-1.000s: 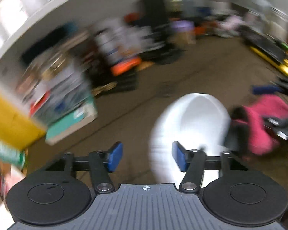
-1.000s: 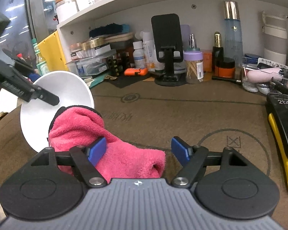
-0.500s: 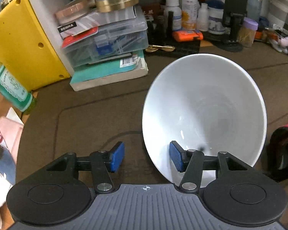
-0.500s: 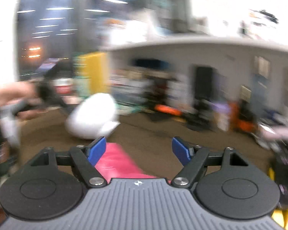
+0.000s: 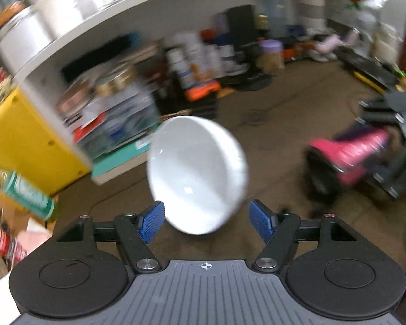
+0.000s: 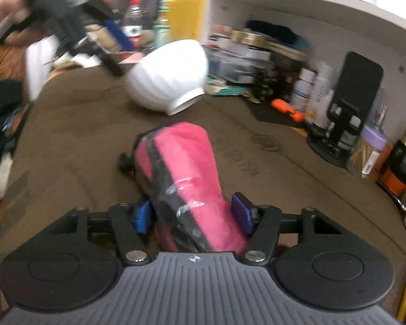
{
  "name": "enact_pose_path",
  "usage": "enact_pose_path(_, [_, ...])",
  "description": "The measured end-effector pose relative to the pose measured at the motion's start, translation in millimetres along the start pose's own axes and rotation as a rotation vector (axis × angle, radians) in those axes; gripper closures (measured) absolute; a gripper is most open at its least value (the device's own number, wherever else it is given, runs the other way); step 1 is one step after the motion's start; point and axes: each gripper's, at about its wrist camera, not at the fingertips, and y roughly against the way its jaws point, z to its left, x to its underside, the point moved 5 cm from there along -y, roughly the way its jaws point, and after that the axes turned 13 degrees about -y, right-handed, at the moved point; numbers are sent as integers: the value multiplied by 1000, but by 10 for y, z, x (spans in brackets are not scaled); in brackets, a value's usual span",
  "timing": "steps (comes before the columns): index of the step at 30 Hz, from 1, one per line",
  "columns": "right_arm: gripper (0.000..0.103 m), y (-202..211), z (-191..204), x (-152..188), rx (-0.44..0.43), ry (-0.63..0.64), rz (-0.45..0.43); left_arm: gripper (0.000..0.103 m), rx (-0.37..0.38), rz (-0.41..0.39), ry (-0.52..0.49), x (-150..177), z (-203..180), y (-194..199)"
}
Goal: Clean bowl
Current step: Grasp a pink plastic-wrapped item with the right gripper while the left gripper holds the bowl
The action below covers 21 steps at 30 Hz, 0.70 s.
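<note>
On the far left of the left wrist view we see a yellow box (image 5: 27,146) beside the white shelf unit (image 5: 100,27), with a green-labelled bottle (image 5: 27,197) lying below it; all of this is blurred. Further right, the white bowl (image 5: 197,173) sits tipped on the brown mat (image 5: 278,178), its opening facing our left gripper (image 5: 205,220). The 2 blue pads (image 5: 151,221) stand apart on either side of the bowl's near rim, and the jaws are opening; neither pad touches the bowl. To the right lies the pink cloth (image 5: 357,159), smeared by motion.

In the right wrist view, a person's hand (image 6: 5,24) at the upper left carries the other gripper. Moving right, the bowl (image 6: 167,81) leans on its side on the mat (image 6: 67,140), foot ring toward us. Nearer, the pink cloth (image 6: 186,181) with its dark trim runs between the pads of our right gripper (image 6: 193,215); the jaws are closing and both pads already press the fabric. On the far right stand a black phone stand (image 6: 349,103) and small bottles (image 6: 305,89) under the shelf.
</note>
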Motion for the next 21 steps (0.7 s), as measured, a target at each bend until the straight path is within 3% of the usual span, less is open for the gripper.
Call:
enact_pose_path(2, [60,-29,10,-6,12,-8,-1,31,-48,12,-75,-76,-93,-123])
enact_pose_path(6, [73,-54,66,6,22,10,-2,32,-29,10,-64,-165,-45,-291])
enact_pose_path(9, [74,17,35,13,16,-22,-2,70,4,35,-5,-206,34,-426])
enact_pose_path(13, [75,82,-94,-11,-29,-126,-16,78,15,30,30,-260,33,-506])
enact_pose_path(15, [76,132,-211,-38,-94,-260,-40,84,34,21,55,-286,37,-524])
enact_pose_path(19, [76,213,-516,-98,-403,-686,-125,93,135,7,133,-273,63,-549])
enact_pose_path(21, [76,183,-581,-132,-431,-767,-153,93,167,-2,167,-213,48,-532])
